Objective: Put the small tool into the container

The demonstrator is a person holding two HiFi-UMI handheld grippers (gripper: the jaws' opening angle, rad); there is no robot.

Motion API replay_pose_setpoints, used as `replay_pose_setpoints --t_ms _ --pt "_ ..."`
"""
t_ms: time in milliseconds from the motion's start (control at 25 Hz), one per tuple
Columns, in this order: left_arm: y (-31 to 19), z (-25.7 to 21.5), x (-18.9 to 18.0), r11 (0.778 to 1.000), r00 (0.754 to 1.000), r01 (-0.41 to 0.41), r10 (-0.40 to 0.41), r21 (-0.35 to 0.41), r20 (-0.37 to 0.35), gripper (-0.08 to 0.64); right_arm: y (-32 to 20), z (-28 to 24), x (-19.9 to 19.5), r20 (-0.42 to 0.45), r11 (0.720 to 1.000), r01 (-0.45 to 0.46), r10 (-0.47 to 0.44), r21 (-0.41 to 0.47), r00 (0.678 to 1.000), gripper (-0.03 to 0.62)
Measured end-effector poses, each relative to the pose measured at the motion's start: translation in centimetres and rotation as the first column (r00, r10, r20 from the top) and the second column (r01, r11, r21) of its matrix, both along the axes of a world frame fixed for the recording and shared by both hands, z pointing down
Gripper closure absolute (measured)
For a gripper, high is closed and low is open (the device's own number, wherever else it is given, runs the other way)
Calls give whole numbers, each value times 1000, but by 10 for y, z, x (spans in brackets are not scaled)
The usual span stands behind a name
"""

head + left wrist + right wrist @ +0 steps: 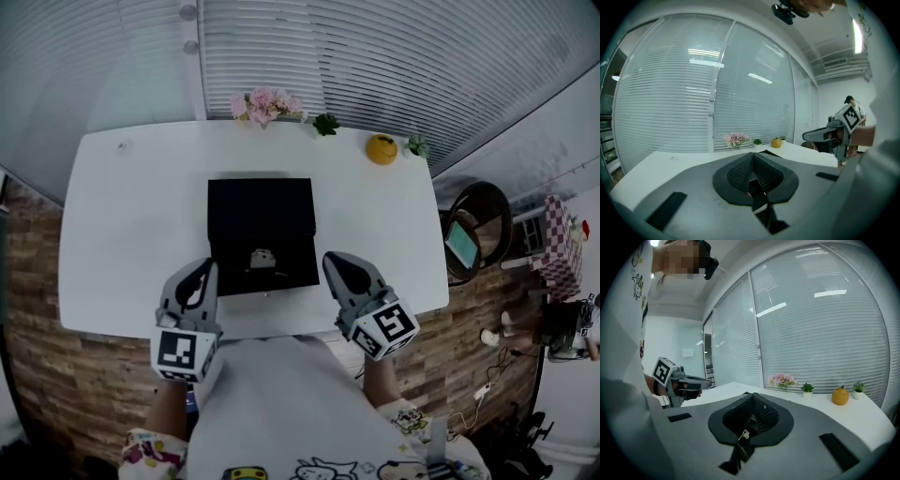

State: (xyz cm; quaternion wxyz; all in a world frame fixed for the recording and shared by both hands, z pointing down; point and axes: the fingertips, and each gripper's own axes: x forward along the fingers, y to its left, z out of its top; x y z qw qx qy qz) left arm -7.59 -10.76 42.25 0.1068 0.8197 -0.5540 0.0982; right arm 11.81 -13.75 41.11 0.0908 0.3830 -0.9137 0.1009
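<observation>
A black square container [261, 230] lies in the middle of the white table [122, 234]. A small silvery tool [262, 259] rests inside it, near its front edge. My left gripper [207, 269] hovers at the container's front left corner, jaws shut with nothing between them. At the front right corner my right gripper [334, 260] is likewise shut and empty. In the left gripper view the ribbed pads of the left gripper [753, 155] meet at a point. The right gripper view shows the right gripper [753, 395] with its pads together too. Neither gripper touches the tool.
Along the table's far edge stand pink flowers [265, 105], a small green plant [325, 124], a yellow fruit-shaped ornament [382, 149] and another small plant [417, 145]. A round dark chair [478, 230] stands past the right end. Window blinds lie behind the table.
</observation>
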Motion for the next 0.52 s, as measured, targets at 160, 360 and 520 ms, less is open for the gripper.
replay_pose_setpoints --t_ms 160,360,520 --pt "-1 -3 -5 1000 1000 5 -5 5 2 555 1 -1 2 -4 1000 -1 1 7 1000 594" --pt "-2 -4 -4 1000 1000 -11 11 0 15 555 2 -3 3 -4 1000 -6 6 20 1000 594" --pt "-4 -6 -1 1000 999 -20 20 9 26 555 0 -6 6 -3 999 -9 10 37 1000 594"
